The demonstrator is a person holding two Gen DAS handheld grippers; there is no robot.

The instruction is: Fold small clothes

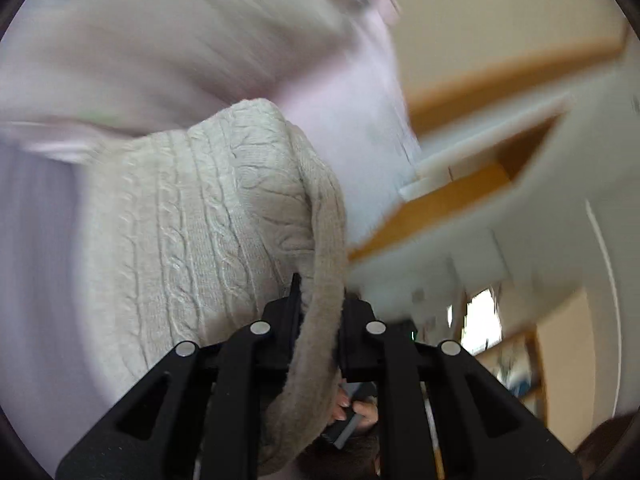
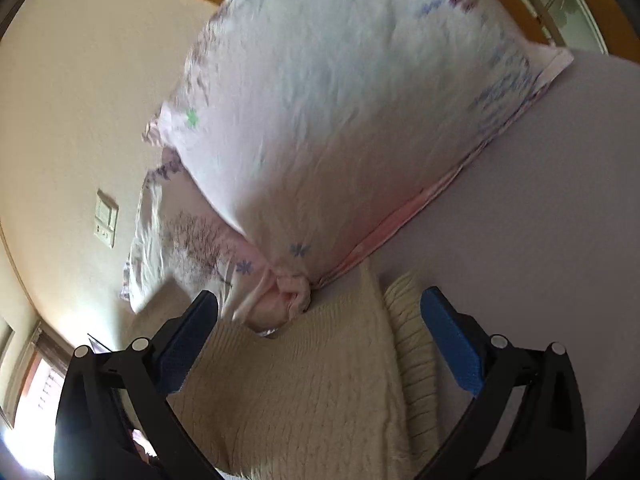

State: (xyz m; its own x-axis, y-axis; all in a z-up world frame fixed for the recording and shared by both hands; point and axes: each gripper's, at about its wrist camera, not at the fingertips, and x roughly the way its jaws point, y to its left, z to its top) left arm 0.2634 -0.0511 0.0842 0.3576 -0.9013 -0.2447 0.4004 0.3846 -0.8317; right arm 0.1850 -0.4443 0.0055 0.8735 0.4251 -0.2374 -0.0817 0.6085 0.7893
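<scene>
A cream cable-knit sweater (image 1: 208, 216) fills the middle of the left wrist view. My left gripper (image 1: 320, 304) is shut on its ribbed edge (image 1: 320, 320), which runs between the two black fingers and hangs down past them. In the right wrist view the same sweater (image 2: 304, 384) lies spread on the lilac bed sheet (image 2: 540, 220), its ribbed hem (image 2: 412, 344) to the right. My right gripper (image 2: 320, 312) is open, its blue fingers (image 2: 452, 340) wide apart over the sweater and holding nothing.
A white floral pillow (image 2: 344, 120) lies just beyond the sweater, its knotted corner (image 2: 292, 288) touching the knit. A cream wall with a switch plate (image 2: 106, 218) stands left. White shelving with wood interior (image 1: 480, 184) appears at right in the blurred left wrist view.
</scene>
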